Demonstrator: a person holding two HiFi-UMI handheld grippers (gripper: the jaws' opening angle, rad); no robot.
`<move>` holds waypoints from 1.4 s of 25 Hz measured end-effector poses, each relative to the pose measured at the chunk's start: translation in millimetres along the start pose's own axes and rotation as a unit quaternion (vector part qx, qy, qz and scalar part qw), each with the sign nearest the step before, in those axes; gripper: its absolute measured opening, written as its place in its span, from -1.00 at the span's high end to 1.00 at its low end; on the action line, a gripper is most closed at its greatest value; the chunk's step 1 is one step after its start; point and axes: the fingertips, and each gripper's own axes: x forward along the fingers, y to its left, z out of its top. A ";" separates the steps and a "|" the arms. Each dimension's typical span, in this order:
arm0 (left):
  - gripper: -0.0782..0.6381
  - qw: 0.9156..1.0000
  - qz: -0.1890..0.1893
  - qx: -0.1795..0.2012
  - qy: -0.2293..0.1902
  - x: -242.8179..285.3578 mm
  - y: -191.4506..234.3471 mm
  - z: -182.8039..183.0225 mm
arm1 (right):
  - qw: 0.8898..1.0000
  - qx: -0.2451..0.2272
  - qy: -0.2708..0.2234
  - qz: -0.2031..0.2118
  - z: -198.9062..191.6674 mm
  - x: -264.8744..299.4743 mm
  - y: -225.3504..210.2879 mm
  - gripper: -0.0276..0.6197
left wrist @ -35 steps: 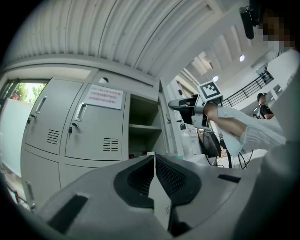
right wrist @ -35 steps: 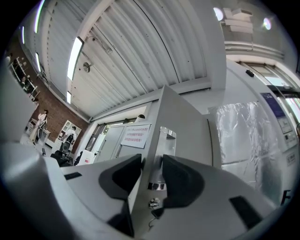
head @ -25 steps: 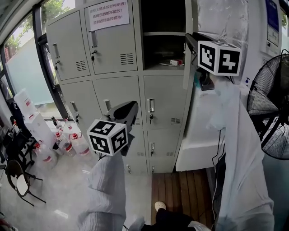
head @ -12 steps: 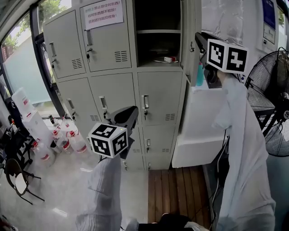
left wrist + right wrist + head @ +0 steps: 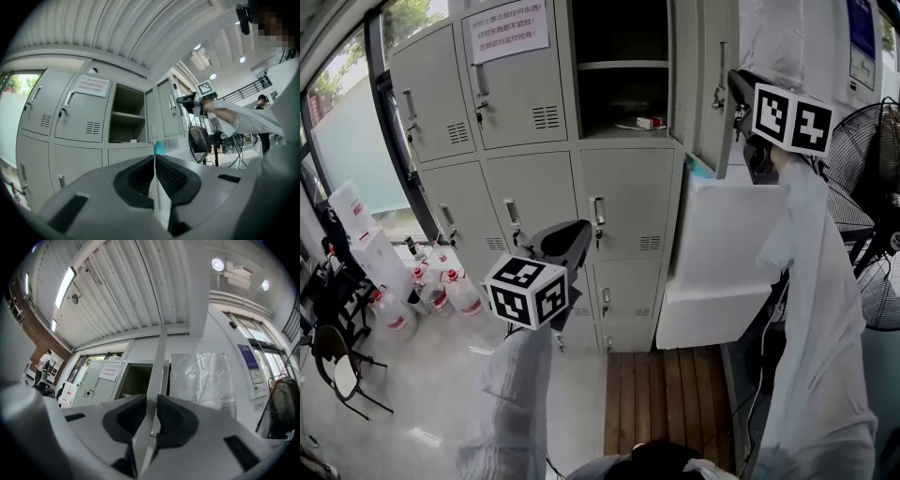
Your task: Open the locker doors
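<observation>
Closest to you, your left gripper (image 5: 565,242) hangs level in front of the locker bank (image 5: 450,202), its jaws pressed together with nothing between them. That reads as a waiting pose. It sits near the handle (image 5: 598,211) of the closed middle door (image 5: 630,202) and touches nothing, probably so that it is ready for that door once your other hand is free. With its jaws together, it would have to open before it could take any handle.

Behind it, most of the bank is closed, including the upper door (image 5: 525,94) that carries the notice sheet (image 5: 504,28). Only the top right compartment (image 5: 619,47) stands open, with a small box (image 5: 649,122) lying on its shelf.

Farther off and higher, your right gripper (image 5: 733,94) is raised to the free edge of the open door (image 5: 698,84). Its jaws have just been closing. The right gripper view shows the thin sheet edge (image 5: 159,362) running up between the pads, which pinch it from both sides. Taking the edge rather than the handle makes sense with the door swung out: the edge faces you, fits narrow jaws, and gives the longest lever from the hinge.

The door stands well out from the locker front, above the white box (image 5: 722,253) beside the bank. I judge this one door nearly done and the closed ones not yet begun.
</observation>
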 end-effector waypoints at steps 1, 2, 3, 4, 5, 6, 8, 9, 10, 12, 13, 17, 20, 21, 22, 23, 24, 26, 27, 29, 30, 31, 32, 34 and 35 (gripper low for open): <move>0.74 1.000 0.002 -0.001 0.000 1.0 -0.2 -0.5 | 1.000 0.000 0.000 -0.002 -0.6 -0.8 -5.2 0.71; 0.74 1.000 0.003 -0.002 0.000 2.2 -0.8 -1.2 | 1.000 -0.001 0.000 -0.005 -1.5 -1.8 -10.2 0.71; 0.74 1.000 0.004 -0.002 0.000 3.5 -1.7 -2.1 | 1.000 0.000 0.000 -0.009 -2.8 -3.0 -15.1 0.72; 0.74 1.000 0.005 -0.003 0.001 4.9 -2.6 -3.0 | 1.000 0.001 0.000 -0.013 -4.5 -4.0 -19.9 0.73; 0.74 1.000 0.006 -0.003 0.001 6.4 -3.2 -3.6 | 1.000 0.003 0.000 -0.021 -6.1 -4.3 -24.5 0.90; 0.74 1.000 0.007 -0.004 0.001 7.8 -3.6 -3.8 | 1.000 0.004 0.000 -0.030 -7.5 -4.0 -29.3 0.91; 0.74 1.000 0.008 -0.006 0.001 10.0 -5.3 -4.7 | 0.999 0.006 0.000 -0.045 -9.6 -2.8 -38.4 0.91; 0.74 1.000 0.008 -0.007 0.002 10.7 -6.4 -5.8 | 0.999 0.013 -0.001 -0.046 -10.5 -2.7 -42.0 0.91; 0.74 1.000 0.009 -0.007 0.004 10.9 -7.0 -7.2 | 0.999 0.023 -0.002 -0.043 -11.2 -2.9 -44.8 0.91; 0.74 1.000 0.011 -0.009 0.007 10.1 -6.5 -10.1 | 0.999 0.042 -0.004 -0.035 -11.6 -3.2 -46.8 0.91; 0.74 1.000 0.013 -0.010 0.008 9.3 -5.7 -11.1 | 0.998 0.045 -0.004 -0.033 -11.6 -3.3 -46.5 0.91; 0.74 1.000 0.015 -0.013 0.008 7.4 -5.4 -13.7 | 0.999 0.033 -0.001 -0.036 -12.6 -4.3 -43.4 0.91; 0.74 1.000 0.014 -0.013 0.009 5.4 -6.8 -15.1 | 0.999 0.027 0.008 -0.041 -16.5 -4.5 -42.7 0.91; 0.74 1.000 0.013 -0.013 0.009 4.2 -7.2 -15.3 | 0.999 0.026 0.012 -0.043 -18.4 -5.0 -42.8 0.91; 0.74 1.000 0.013 -0.012 0.010 2.6 -7.4 -15.7 | 0.999 0.025 0.017 -0.045 -20.5 -6.2 -42.8 0.91; 0.74 1.000 0.014 -0.012 0.010 0.7 -7.2 -16.4 | 0.998 0.023 0.019 -0.047 -22.3 -8.2 -42.5 0.91; 0.74 1.000 0.015 -0.013 0.010 -1.5 -6.7 -17.3 | 0.998 0.019 0.020 -0.049 -23.8 -11.0 -41.6 0.91; 0.74 1.000 0.018 -0.017 0.008 -6.6 -4.8 -19.4 | 0.999 0.008 0.016 -0.050 -26.4 -19.2 -37.0 0.91; 0.74 1.000 0.019 -0.020 0.007 -9.2 -3.6 -20.5 | 0.999 0.006 0.014 -0.046 -27.9 -24.1 -32.5 0.91; 0.74 0.999 0.021 -0.023 0.007 -15.7 -2.5 -22.4 | 1.000 0.011 0.010 -0.025 -31.8 -35.5 -18.6 0.91; 0.74 0.999 0.021 -0.025 0.007 -19.7 -3.3 -23.6 | 1.000 0.017 0.009 -0.011 -34.4 -42.0 -10.4 0.91; 0.74 0.999 0.019 -0.029 0.006 -24.1 -5.0 -25.2 | 1.000 0.022 0.007 0.003 -37.5 -48.8 -2.0 0.91; 0.74 0.999 0.017 -0.032 0.005 -28.6 -7.1 -27.2 | 1.000 0.025 0.005 0.015 -41.0 -55.8 6.0 0.91; 0.74 0.999 0.017 -0.038 0.003 -37.6 -10.9 -32.2 | 0.999 0.030 0.004 0.030 -51.0 -70.3 20.2 0.91; 0.74 0.999 0.019 -0.038 0.003 -42.2 -12.2 -35.3 | 0.999 0.034 0.006 0.036 -58.0 -77.6 27.2 0.91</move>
